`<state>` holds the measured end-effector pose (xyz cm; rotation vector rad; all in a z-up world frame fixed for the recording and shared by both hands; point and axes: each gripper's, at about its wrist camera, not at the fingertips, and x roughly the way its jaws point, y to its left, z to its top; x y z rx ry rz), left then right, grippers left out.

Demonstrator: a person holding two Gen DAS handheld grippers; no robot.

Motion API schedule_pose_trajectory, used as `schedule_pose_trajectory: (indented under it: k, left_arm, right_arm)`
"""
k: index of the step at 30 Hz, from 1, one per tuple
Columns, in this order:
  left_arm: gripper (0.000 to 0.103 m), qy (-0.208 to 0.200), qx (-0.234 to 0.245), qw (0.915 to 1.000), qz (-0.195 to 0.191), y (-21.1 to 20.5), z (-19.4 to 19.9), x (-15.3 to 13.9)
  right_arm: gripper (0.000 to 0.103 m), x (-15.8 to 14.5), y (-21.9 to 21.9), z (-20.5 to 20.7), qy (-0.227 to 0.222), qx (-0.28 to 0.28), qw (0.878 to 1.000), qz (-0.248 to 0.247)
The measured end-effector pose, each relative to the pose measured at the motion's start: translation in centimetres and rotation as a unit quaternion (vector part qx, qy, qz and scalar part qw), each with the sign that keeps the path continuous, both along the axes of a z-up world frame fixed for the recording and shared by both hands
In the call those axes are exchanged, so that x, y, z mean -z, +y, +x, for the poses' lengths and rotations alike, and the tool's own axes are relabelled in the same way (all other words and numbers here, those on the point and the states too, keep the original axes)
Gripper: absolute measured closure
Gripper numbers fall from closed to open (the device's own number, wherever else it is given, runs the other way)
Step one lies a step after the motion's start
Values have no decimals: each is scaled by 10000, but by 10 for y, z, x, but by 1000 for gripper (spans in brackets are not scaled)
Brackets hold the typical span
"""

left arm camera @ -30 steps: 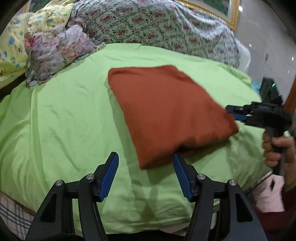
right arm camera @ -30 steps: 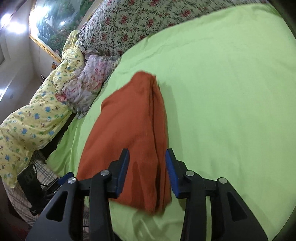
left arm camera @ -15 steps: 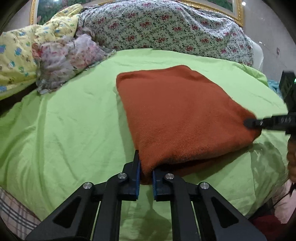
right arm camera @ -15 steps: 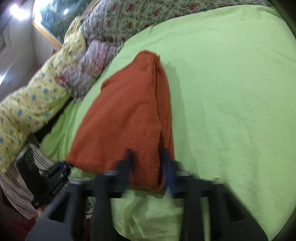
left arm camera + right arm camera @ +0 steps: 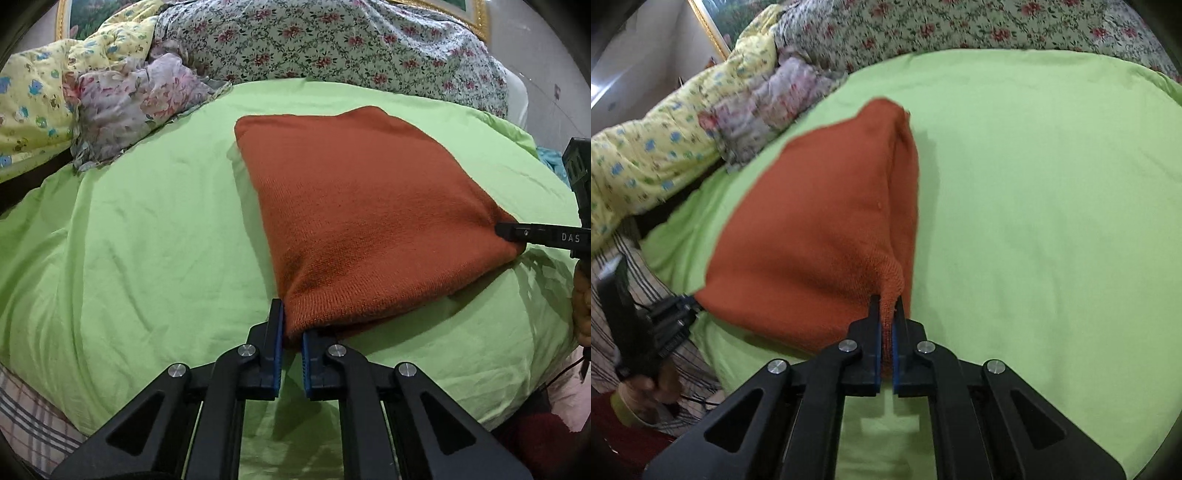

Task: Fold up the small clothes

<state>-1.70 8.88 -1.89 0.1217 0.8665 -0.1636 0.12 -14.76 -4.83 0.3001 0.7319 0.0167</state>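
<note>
Orange knit cloth (image 5: 362, 206) is lying folded on the green bed sheet (image 5: 140, 229), stretching away from both tools. Left gripper (image 5: 291, 332) is pinching its near left corner; right gripper (image 5: 886, 317) is pinching the near right one. Only the right view is showing the stacked side layers

The left gripper (image 5: 291, 325) and right gripper (image 5: 886, 314) are showing matte black angular arms with triangular cut-outs, round silver screws at the joints and blue ribbed pads lining the fingers. White letters "DAS" are showing on the right gripper's side in the left wrist view. A yellow-green cuff (image 5: 622, 408) is wrapping the left wrist, with a thin black cable trailing beside it.
</note>
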Motion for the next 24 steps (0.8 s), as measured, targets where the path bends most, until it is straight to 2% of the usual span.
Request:
schedule_pose_trajectory:
  k: [7,8,11,13,16,18,20,21,24]
  left_arm:
    - [95,131,167,9996,-177,3,-2,-2]
    - [93,186,215,9994,-195,4,-3,-3]
    - [91,269,375,9984,-336,10,-9,-16]
    - [91,217,481,9970,-571,18,-12,-30]
    - [90,97,486,9948,-892,24,-4,-51]
    - [89,-33,455,9924,-1144,24,14,-64]
    - [81,-81,306,9911,-1294,21,37,-70]
    - [81,-79,276,9904,-1356,21,50,-71]
    - [81,137,149,9886,-1493,21,105,-65]
  right_arm:
    - [99,4,-2,-3,21,55,9999,94]
    - [97,3,-4,-4,52,115,9998,146]
    - [77,-3,-8,-9,180,321,9990,236]
    - [75,-11,-9,-17,148,421,9987,239]
    - [75,-37,-11,-26,-191,445,9984,276]
    - [75,-52,-13,-22,-434,396,9972,471]
    - [75,-64,-15,-9,-620,311,9952,689]
    - [75,-70,-14,3,-672,257,9942,799]
    - [73,-80,-8,46,-704,133,9939,843]
